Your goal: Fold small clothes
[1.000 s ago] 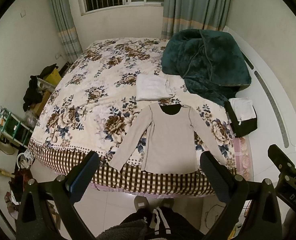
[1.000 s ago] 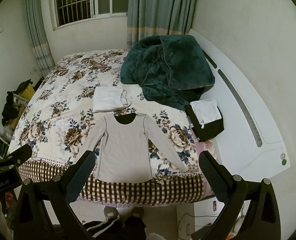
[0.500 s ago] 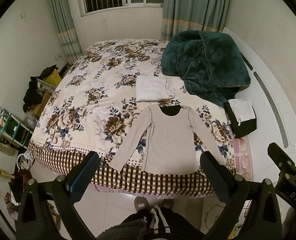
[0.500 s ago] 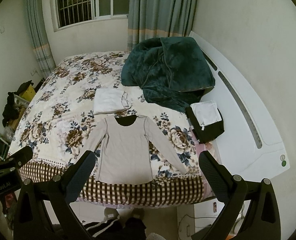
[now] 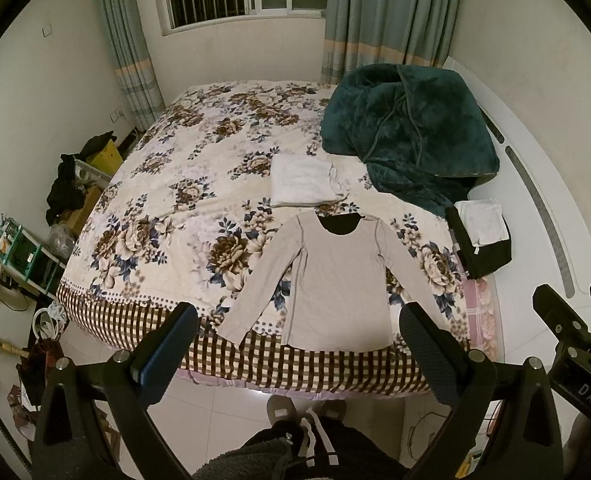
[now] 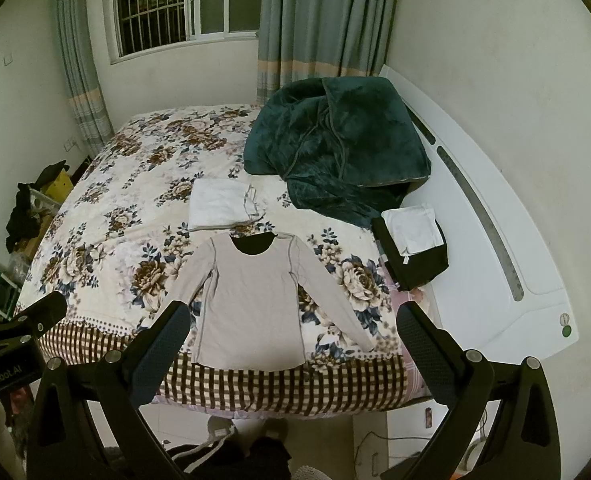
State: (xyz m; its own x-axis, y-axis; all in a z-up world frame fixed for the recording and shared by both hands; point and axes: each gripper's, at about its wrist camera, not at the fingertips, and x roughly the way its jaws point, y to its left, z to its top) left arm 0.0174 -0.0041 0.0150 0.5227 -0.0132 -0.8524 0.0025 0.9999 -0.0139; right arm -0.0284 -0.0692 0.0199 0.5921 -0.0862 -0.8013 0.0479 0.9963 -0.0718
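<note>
A beige long-sleeved shirt (image 5: 337, 280) lies flat and spread out at the near edge of the bed, sleeves angled outward, neck away from me; it also shows in the right wrist view (image 6: 251, 300). My left gripper (image 5: 299, 340) is open and empty, held well above and in front of the shirt. My right gripper (image 6: 293, 338) is also open and empty, at a similar height, and shows at the right edge of the left wrist view.
A floral bedspread (image 5: 199, 208) covers the bed. A folded white garment (image 5: 301, 186) lies beyond the shirt. A dark green blanket (image 5: 407, 140) is heaped at the back right. A black-and-white folded pile (image 5: 481, 240) sits at the right. Clutter (image 5: 67, 188) lines the left wall.
Both grippers have drifted slightly, with the view tilting a little. The shirt and the other things on the bed have not moved.
</note>
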